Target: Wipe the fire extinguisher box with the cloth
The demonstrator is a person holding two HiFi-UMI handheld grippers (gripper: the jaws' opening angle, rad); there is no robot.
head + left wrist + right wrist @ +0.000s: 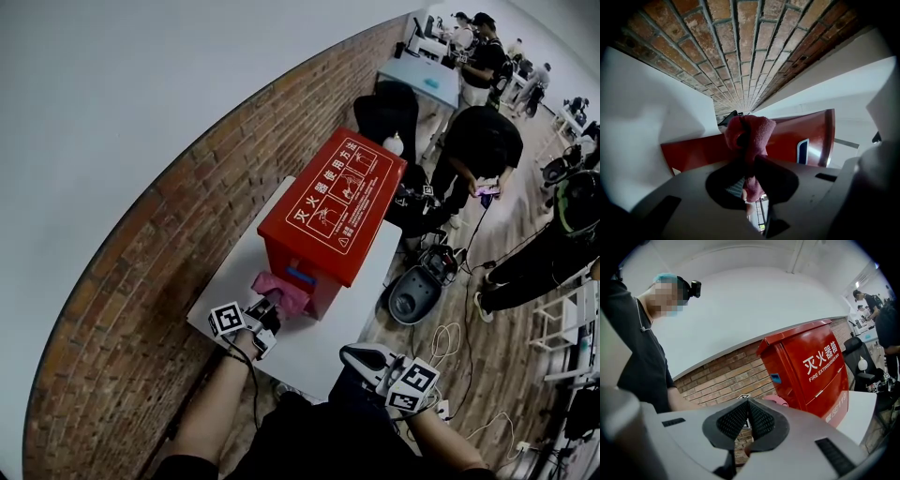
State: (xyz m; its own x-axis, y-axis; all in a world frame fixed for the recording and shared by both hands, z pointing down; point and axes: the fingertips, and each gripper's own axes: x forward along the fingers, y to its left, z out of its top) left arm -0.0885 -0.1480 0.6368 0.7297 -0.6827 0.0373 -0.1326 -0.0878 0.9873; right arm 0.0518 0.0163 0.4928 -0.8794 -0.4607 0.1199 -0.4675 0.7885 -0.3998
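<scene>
The red fire extinguisher box (330,208) lies on a white table (309,352) against the brick wall, with white Chinese lettering on its top face. My left gripper (265,314) is shut on a pink cloth (279,291), which is bunched against the box's near end. In the left gripper view the cloth (749,133) sticks out past the closed jaws, right in front of the red box (787,140). My right gripper (368,359) hangs off the table's near right corner, shut and empty; its view shows the box (811,366) ahead to the right.
The brick wall (141,272) runs along the table's left side. A round grey device (412,291) and cables lie on the wooden floor right of the table. Several people stand or crouch beyond the box, one in black (478,150) close to its far end.
</scene>
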